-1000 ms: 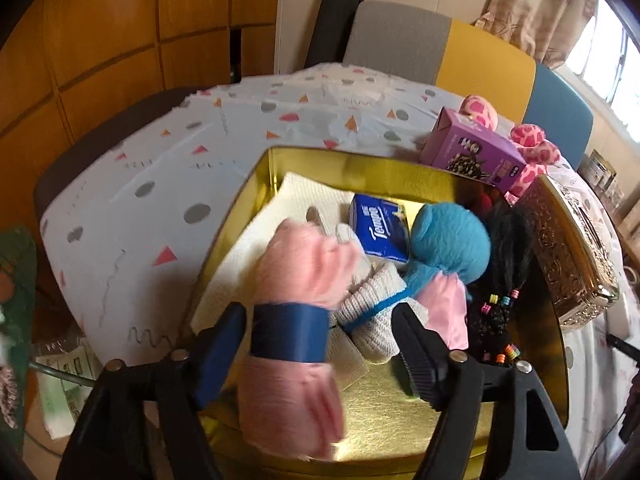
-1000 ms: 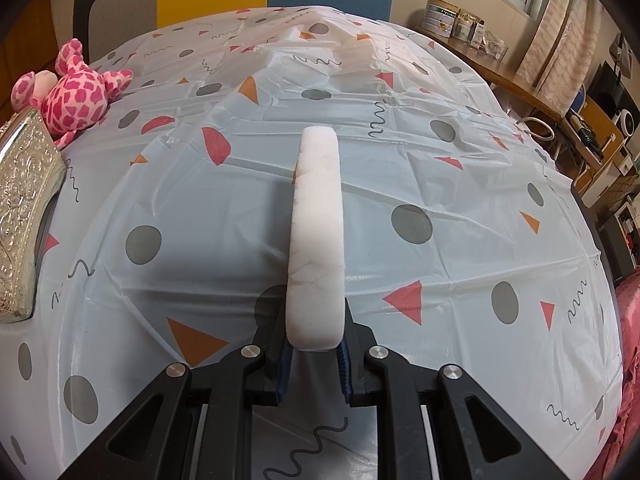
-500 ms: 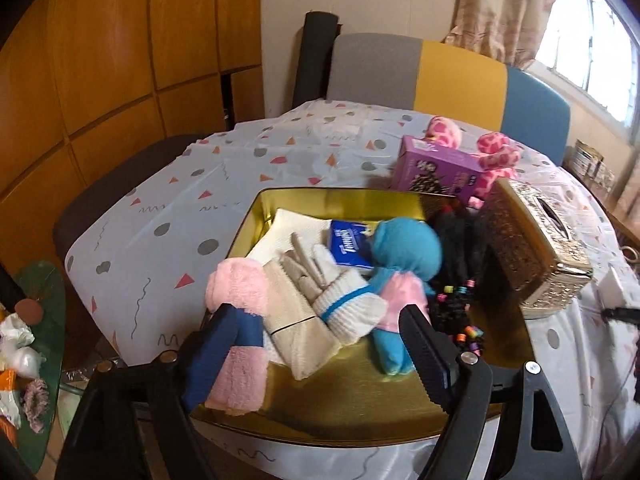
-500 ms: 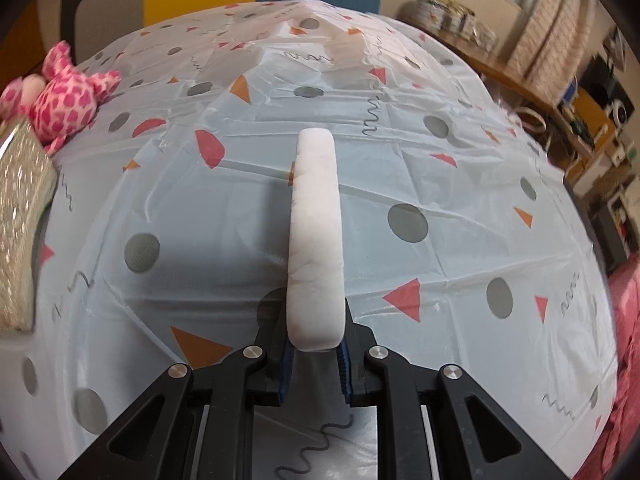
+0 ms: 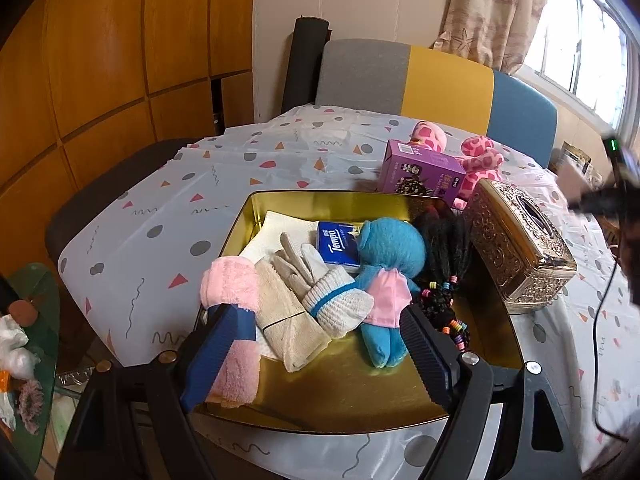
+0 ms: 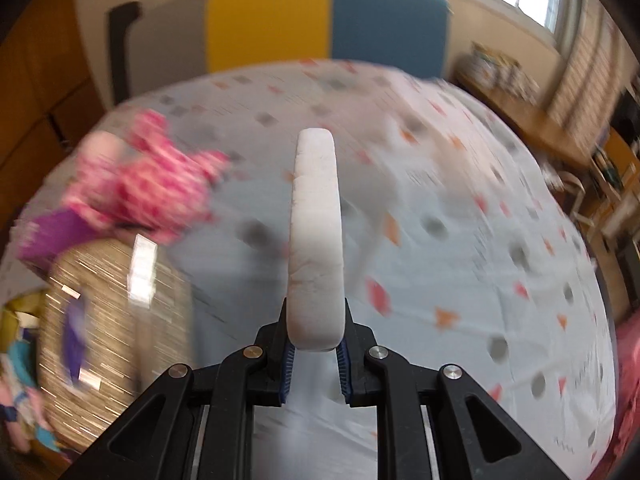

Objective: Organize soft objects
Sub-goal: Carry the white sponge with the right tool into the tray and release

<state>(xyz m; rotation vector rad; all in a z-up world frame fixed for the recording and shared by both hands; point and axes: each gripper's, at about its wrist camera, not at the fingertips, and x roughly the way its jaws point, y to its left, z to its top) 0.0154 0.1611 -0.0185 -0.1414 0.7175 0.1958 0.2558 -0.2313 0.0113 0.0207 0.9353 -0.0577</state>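
A gold tray (image 5: 280,200) holds a pink fuzzy roll (image 5: 232,284) with a blue band, a beige cloth (image 5: 284,316), a white glove (image 5: 320,280), a blue plush doll (image 5: 388,252), a Tempo tissue pack (image 5: 336,244) and a black beaded braid (image 5: 444,264). My left gripper (image 5: 320,356) hangs open over the tray's near edge with nothing between its fingers; its left finger (image 5: 212,356) overlaps the pink roll. In the blurred right wrist view, my right gripper (image 6: 316,356) is shut on a long white foam strip (image 6: 316,232), held above the tablecloth.
An ornate gold tissue box (image 5: 520,248) stands right of the tray, with a purple carton (image 5: 420,172) and a pink spotted plush (image 5: 476,160) behind it. The plush (image 6: 148,184) and gold box (image 6: 116,304) lie left of the foam strip. Chairs line the far edge.
My left gripper opened, let go of the pink roll in the tray and drew back and up. My right gripper rose and swung left with the foam strip, bringing the gold box into view.
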